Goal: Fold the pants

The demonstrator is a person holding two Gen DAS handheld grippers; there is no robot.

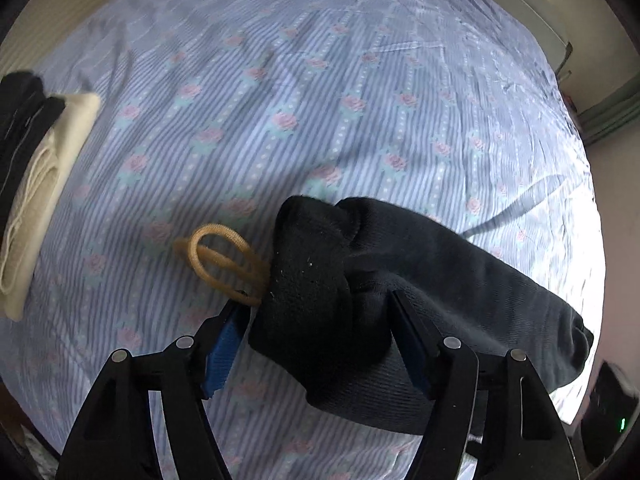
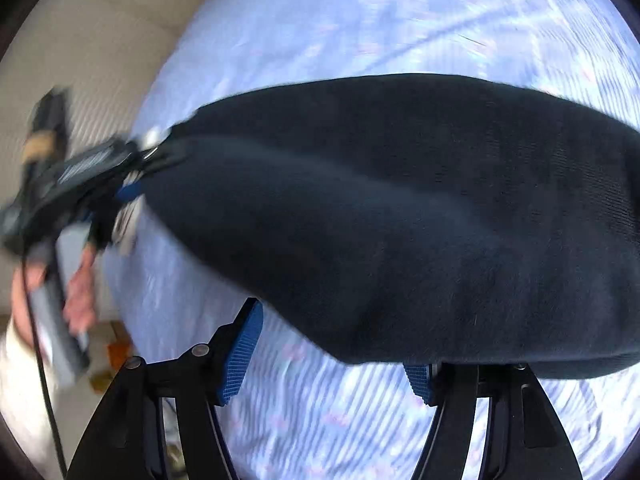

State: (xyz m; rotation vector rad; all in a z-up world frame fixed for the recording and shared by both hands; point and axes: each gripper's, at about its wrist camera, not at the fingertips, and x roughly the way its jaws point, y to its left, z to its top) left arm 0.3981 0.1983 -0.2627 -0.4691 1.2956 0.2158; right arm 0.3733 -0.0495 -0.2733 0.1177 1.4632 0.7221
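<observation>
Black pants (image 1: 400, 272) hang bunched above the bed. My left gripper (image 1: 320, 308) is shut on their thick bunched waistband, with a tan elastic drawstring loop (image 1: 218, 258) dangling at its left finger. In the right wrist view the pants (image 2: 400, 216) stretch across the frame, held at the far left end by the left gripper (image 2: 132, 168) in a hand. My right gripper (image 2: 336, 344) stands wide open under the cloth; the cloth drapes over its right finger (image 2: 420, 380), not pinched.
The bed has a blue striped floral sheet (image 1: 320, 80). A stack of folded cream and black clothes (image 1: 36, 168) lies at its left edge. A beige wall and floor (image 2: 100, 40) lie left of the bed.
</observation>
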